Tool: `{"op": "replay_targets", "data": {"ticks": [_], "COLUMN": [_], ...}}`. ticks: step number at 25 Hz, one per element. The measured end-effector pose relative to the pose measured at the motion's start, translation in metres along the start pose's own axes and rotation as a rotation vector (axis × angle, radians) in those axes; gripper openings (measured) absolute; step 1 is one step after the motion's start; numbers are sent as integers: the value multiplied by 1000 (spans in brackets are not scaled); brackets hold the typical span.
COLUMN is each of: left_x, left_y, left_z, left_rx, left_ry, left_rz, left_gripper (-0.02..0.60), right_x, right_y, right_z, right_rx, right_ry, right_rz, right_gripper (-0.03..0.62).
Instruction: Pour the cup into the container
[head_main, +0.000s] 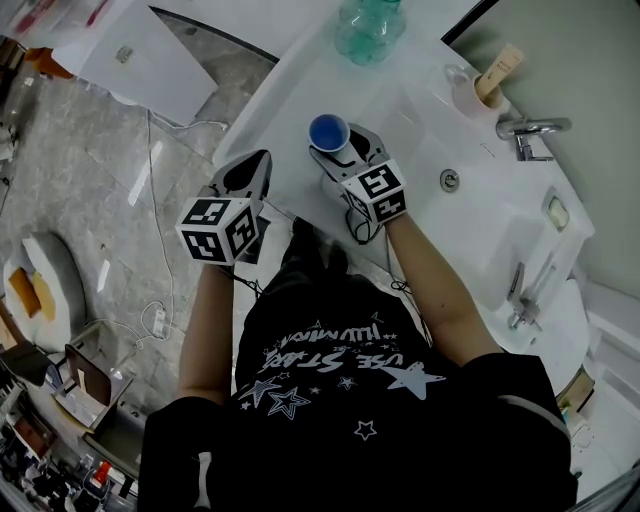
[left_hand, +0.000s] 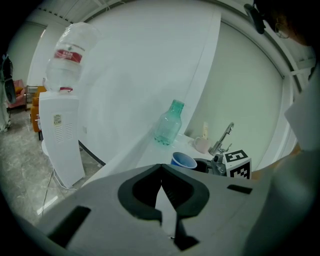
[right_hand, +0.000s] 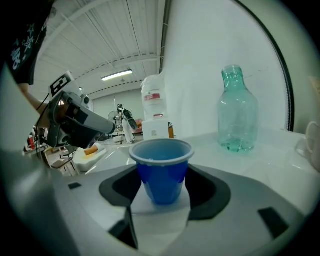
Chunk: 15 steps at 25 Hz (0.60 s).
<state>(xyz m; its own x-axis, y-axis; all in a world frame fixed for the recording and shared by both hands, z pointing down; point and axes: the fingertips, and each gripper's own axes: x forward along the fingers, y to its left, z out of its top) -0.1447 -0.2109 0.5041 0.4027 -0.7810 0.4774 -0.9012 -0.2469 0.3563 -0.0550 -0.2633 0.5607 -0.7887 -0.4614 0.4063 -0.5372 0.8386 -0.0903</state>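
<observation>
Grey marbled floor (head_main: 90, 150) filled the left of the head view, and a white water dispenser (head_main: 140, 55) stood on it at about ten o'clock from the left gripper (head_main: 258, 165). That gripper's jaws were pressed together at their tips with nothing between them, and it pointed toward the near edge of the white counter (head_main: 300, 80). At two o'clock from it, the blue cup (head_main: 328, 131) stood upright near that edge with its mouth facing up. What it contained could not be made out. The right gripper (head_main: 340, 148) pinched it, one dark pad against each side of the cup below the rim. Whether the cup's base rested on the counter or hung just above it could not be told. The teal bottle (head_main: 368, 25), clear and uncapped, stood upright on the counter between twelve and one o'clock from the cup, well apart from it. Farther right, at two o'clock from the cup, a pale pink mug (head_main: 470, 92) held a wooden stick. A chrome faucet (head_main: 530, 128) stood at three o'clock, with the sink drain (head_main: 450, 180) just below
</observation>
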Motion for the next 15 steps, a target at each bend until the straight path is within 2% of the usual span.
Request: {"op": "replay_targets", "data": {"ticks": [7,15], "left_x": [-4,-12], "left_y": [-3,-14], "left_z": [-3,-3], "left_rx": [-5,-1], "left_ry": [-5,-22], "left_rz": [10,19], "left_gripper": [11,11], "right_x": [-1,-15], "right_y": [2,1], "right_z": [-9,-9], "right_rx": [9,1], "right_ry": [41,42], "right_rz": [17,6], "right_gripper": [291,299]}}
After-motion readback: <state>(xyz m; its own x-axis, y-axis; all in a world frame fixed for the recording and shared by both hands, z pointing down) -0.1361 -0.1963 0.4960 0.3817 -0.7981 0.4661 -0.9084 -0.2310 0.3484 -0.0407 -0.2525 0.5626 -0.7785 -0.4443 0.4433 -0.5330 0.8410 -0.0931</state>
